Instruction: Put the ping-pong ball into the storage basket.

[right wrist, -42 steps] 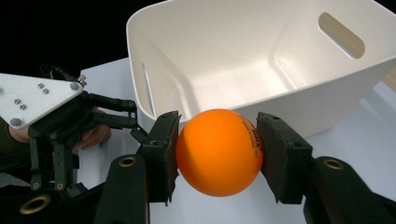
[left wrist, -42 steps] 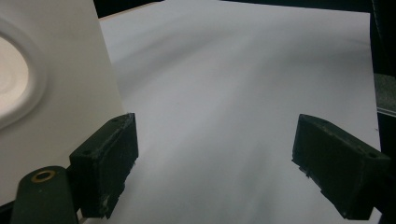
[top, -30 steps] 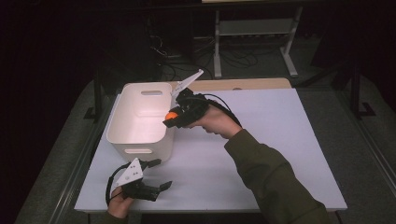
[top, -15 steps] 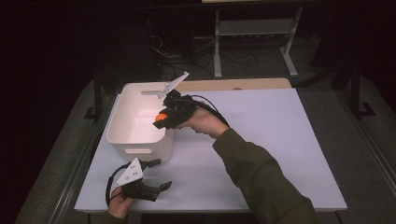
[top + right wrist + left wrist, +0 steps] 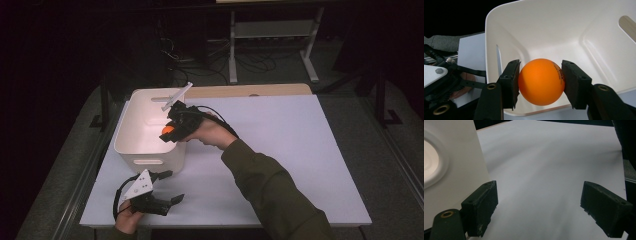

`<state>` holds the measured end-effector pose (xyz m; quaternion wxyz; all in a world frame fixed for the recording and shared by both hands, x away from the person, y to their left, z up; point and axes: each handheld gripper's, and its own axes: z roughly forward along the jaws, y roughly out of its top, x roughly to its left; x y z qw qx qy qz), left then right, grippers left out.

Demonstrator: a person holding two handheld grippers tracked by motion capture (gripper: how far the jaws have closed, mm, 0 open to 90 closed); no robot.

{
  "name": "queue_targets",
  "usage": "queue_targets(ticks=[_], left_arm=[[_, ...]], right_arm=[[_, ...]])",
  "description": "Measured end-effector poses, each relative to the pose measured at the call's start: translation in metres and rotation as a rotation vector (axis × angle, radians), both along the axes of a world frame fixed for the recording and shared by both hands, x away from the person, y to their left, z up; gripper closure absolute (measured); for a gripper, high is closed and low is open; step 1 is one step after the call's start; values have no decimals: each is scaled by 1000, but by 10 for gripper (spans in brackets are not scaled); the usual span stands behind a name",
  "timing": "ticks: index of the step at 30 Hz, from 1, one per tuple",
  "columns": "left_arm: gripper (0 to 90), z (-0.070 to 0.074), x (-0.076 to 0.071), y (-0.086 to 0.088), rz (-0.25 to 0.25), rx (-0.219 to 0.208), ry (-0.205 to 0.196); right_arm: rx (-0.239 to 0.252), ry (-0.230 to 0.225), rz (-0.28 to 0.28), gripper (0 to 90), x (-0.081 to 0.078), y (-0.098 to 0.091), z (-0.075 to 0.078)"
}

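Note:
An orange ball [image 5: 541, 81] sits pinched between the black pads of my right gripper [image 5: 541, 81], which is shut on it. In the high view that gripper [image 5: 169, 132] holds the orange ball [image 5: 167, 130] just over the right rim of a white plastic bin [image 5: 131, 145], above its inside. The bin [image 5: 584, 30] looks bare inside in the right gripper view. My left gripper [image 5: 170, 186] rests low on the white table near the front edge, in front of the bin, jaws open and nothing between them. In its own view the left gripper [image 5: 539, 211] points across bare table, the bin's wall [image 5: 454, 162] at its left.
The white tabletop [image 5: 300, 150] stretches wide to the right of the bin. A wooden strip [image 5: 250, 91] runs along the table's far edge. Dark floor, cables and a white metal stand [image 5: 270, 45] lie beyond. The person's green sleeve [image 5: 270, 190] crosses the table's front middle.
My right gripper has carried the orange ball leftward and a little down, from beside the bin's right wall to over its rim. The left gripper has stayed put.

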<state>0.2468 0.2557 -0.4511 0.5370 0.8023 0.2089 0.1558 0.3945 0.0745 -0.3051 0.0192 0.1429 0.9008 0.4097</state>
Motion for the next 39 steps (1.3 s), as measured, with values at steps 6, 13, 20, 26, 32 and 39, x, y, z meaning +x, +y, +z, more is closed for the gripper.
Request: queue_targets(ticks=[6, 13, 20, 26, 32, 39], left_arm=[[141, 0, 0, 0, 0, 3, 2], [141, 0, 0, 0, 1, -1, 2], [141, 0, 0, 0, 6, -5, 2], [141, 0, 0, 0, 10, -8, -3], [141, 0, 1, 0, 4, -1, 10], [141, 0, 1, 0, 2, 0, 9]], right_arm=[[5, -6, -10, 387, 0, -1, -1], [22, -17, -35, 365, -1, -14, 5], [39, -20, -74, 351, -5, -37, 9], [50, -30, -108, 338, -9, -63, 10], [59, -39, -157, 310, -12, -90, 5], [68, -50, -215, 269, -18, -115, -6]])
